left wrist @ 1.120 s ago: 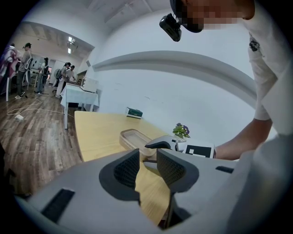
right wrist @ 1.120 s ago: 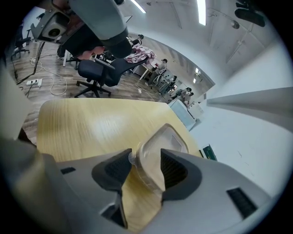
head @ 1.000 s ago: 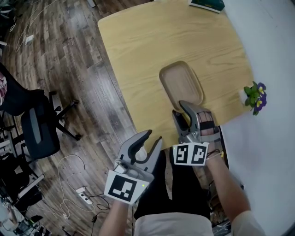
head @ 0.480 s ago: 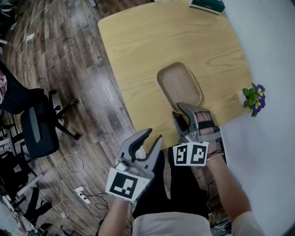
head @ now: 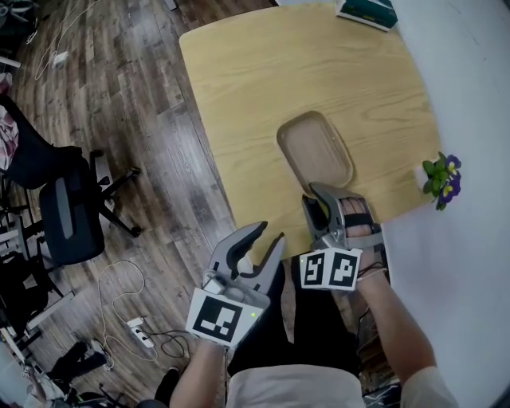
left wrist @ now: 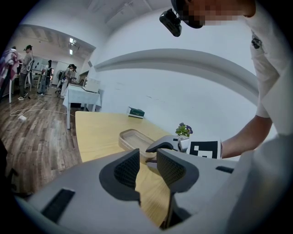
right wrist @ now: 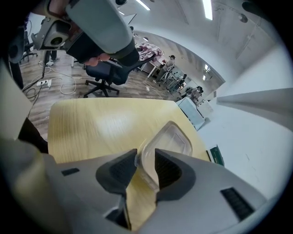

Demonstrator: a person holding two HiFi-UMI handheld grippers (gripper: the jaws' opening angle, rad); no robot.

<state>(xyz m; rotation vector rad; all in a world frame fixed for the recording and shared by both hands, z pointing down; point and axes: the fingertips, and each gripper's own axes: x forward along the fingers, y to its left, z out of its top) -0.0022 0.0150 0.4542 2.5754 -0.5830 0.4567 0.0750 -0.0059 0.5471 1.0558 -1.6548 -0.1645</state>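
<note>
An empty oval wooden tray (head: 315,147) lies on a light wooden table (head: 263,72), near its front edge. My right gripper (head: 315,194) is at the tray's near end. In the right gripper view its jaws (right wrist: 145,157) stand a narrow gap apart, and the tray's (right wrist: 171,137) near rim shows in that gap. Whether the pads touch the rim I cannot tell. My left gripper (head: 269,232) hangs open off the table's front edge, over the person's lap, holding nothing. In the left gripper view its jaws (left wrist: 148,157) point at the tray (left wrist: 132,137) and the right gripper (left wrist: 158,145).
A small potted plant (head: 440,177) stands at the table's right edge by the white wall. A green box (head: 366,12) lies at the far corner. A black office chair (head: 68,211) and a power strip with cable (head: 139,331) are on the wood floor at left. People stand far off.
The right gripper's jaws have drawn closer together around the tray's near rim. The left gripper has stayed open and has barely moved.
</note>
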